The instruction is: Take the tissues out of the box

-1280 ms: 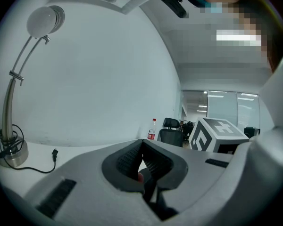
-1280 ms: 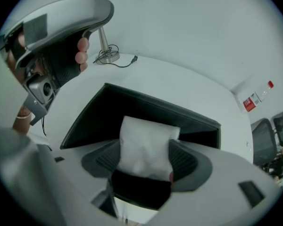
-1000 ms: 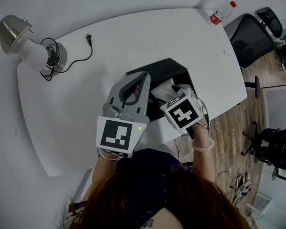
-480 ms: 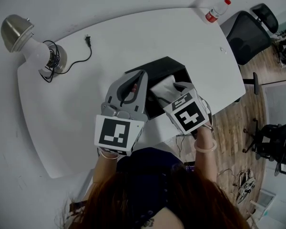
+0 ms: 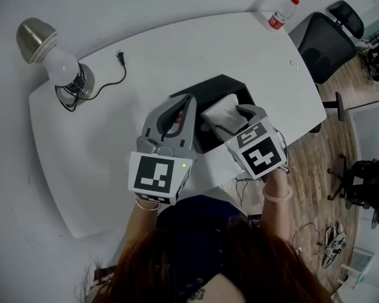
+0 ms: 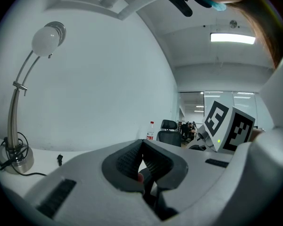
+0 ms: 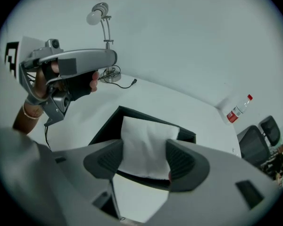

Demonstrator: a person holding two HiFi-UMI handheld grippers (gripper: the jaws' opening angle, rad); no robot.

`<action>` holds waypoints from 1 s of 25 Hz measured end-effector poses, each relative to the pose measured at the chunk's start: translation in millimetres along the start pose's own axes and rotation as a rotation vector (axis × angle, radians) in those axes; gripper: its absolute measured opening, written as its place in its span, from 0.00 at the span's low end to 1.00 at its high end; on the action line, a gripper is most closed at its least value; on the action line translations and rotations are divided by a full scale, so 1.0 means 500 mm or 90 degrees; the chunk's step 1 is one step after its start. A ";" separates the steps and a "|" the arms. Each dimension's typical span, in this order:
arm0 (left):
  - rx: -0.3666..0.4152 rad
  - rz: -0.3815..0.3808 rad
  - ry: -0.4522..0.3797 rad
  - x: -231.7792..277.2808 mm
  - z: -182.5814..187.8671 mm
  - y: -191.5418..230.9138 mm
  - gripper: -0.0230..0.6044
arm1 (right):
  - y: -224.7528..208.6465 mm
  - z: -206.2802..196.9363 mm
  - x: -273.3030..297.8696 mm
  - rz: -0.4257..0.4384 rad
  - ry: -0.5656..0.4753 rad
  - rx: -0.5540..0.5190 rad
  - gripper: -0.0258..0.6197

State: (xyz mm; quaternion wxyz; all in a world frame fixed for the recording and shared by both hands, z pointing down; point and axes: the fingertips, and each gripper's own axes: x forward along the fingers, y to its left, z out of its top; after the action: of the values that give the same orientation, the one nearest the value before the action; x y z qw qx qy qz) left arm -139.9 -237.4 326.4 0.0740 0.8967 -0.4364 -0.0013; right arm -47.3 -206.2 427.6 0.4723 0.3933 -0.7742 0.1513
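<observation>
Nearest: right gripper (image 5: 228,120) is pointing steeply down over the box (image 5: 205,90) and is clamping the tissues (image 5: 222,111). Its jaws are standing wide, one pad pressing each side edge of the white stack. It's gripping across the full width rather than pinching a corner, and my read is that's to bring the wad out in one piece instead of tearing a sheet. The stack is sticking up above the rim with its lower end down inside, so I'm judging extraction as partway, not cleared. Left gripper (image 5: 183,101) is hanging level just left of the tissues, jaws closed together with nothing between them. In the right gripper view it's looking clear of the box, so it's likely being parked out of the way rather than bracing anything. Risk: the box could be riding up with the stack if the fit is tight. The box is black and open-topped, sitting close to the near edge of the table (image 5: 114,163), toward its right end, giving both hands a short reach. Further out nothing is interfering: plug (image 5: 120,55) and lamp (image 5: 57,62) by the far left corner, bottle (image 5: 280,16) at the far right corner, chair (image 5: 328,43) standing beyond the right edge.
</observation>
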 end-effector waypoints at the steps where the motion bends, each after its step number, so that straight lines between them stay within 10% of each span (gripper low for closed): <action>1: 0.002 -0.001 -0.002 -0.003 0.002 -0.001 0.07 | 0.000 0.002 -0.005 -0.003 -0.006 0.001 0.51; 25: 0.044 0.047 -0.027 0.007 0.044 -0.074 0.07 | -0.041 0.019 -0.107 -0.004 -0.124 -0.040 0.51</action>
State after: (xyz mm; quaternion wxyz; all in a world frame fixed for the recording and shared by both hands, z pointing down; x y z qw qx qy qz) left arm -110.0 -220.4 300.0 0.0338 0.8816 -0.4708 -0.0024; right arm -24.5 -200.5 374.4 0.4075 0.3937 -0.8195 0.0862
